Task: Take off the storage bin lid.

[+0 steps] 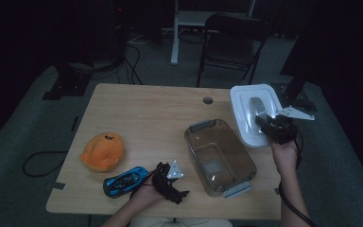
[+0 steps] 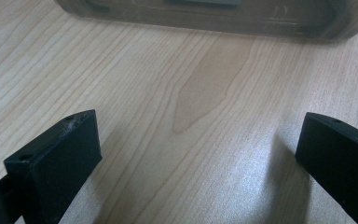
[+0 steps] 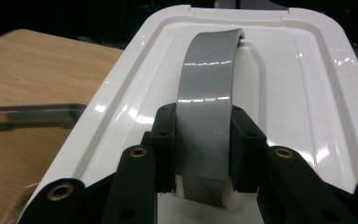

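Item count on the surface
One clear bin [image 1: 220, 156], one white lid [image 1: 256, 113], one orange plush [image 1: 102, 151], one blue toy car [image 1: 125, 181].

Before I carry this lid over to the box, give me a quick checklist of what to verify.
1. Grip on handle: the right gripper is shut on the grey handle of the white lid, a pad on each side. Ok.
2. Grip centred on the handle: it sits near the handle's end, not the middle; the lid may tilt. Not ok.
3. Clear box open and empty: ok.
4. The left gripper rests open on the table, beside the box, out of the path. Ok.
5. The orange plush and the blue toy car lie left of the box. Ok.
6. Lid orientation matching the box: cannot tell.
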`<state>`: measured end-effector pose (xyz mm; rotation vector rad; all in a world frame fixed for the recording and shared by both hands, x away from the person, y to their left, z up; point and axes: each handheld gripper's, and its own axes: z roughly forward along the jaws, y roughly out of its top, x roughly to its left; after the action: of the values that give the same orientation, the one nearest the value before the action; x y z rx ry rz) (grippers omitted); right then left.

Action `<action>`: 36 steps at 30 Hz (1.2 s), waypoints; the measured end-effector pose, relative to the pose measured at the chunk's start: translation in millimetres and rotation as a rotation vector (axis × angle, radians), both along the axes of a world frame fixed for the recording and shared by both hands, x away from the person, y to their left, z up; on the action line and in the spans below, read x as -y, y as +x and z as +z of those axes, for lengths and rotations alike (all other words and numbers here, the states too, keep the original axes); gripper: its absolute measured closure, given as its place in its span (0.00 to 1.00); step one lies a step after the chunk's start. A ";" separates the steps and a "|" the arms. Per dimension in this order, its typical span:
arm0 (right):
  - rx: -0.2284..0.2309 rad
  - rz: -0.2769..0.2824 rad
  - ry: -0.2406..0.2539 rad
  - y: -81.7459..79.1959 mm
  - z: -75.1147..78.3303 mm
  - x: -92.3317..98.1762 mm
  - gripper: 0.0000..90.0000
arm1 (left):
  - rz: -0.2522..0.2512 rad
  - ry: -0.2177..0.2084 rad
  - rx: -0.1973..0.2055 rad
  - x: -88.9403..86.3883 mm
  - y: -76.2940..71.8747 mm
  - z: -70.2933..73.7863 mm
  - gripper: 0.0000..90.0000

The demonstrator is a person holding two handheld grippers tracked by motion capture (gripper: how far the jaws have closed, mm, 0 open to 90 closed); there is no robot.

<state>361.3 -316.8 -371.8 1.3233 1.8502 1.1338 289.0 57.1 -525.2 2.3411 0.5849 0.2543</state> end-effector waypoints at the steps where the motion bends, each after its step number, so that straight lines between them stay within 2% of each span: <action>1: 0.000 0.000 0.000 0.0 0.0 0.0 0.75 | 0.000 0.000 0.000 0.0 0.0 0.0 0.01; 9: -0.053 -0.028 0.004 22.3 -34.8 8.5 0.75 | -0.001 0.002 -0.001 -0.1 0.0 0.1 0.01; 12: -0.078 -0.039 0.005 29.4 -49.2 7.8 0.75 | -0.001 0.002 -0.001 -0.1 0.0 0.1 0.01; 13: -0.078 -0.039 0.005 29.4 -49.2 7.8 0.75 | -0.001 0.002 -0.001 -0.1 0.0 0.1 0.01; 16: -0.106 -0.048 0.012 38.0 -68.6 6.4 0.75 | -0.001 0.002 -0.001 -0.1 0.0 0.1 0.01; 19: -0.120 -0.048 0.018 41.3 -75.9 5.5 0.75 | -0.001 0.002 -0.001 0.0 0.0 0.0 0.01; 20: -0.135 -0.048 0.017 45.3 -84.8 3.9 0.75 | 0.001 -0.001 -0.001 0.1 -0.1 0.0 0.01; 28: -0.181 -0.050 0.028 56.1 -106.6 0.7 0.75 | -0.002 0.003 -0.001 -0.1 0.0 0.1 0.01; 36: -0.218 -0.063 0.036 63.0 -118.5 0.1 0.75 | 0.001 0.003 0.000 0.1 -0.1 0.1 0.01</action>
<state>424.3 -316.9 -490.3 1.5682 1.9329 1.0291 288.8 57.1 -525.1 2.3438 0.5864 0.2555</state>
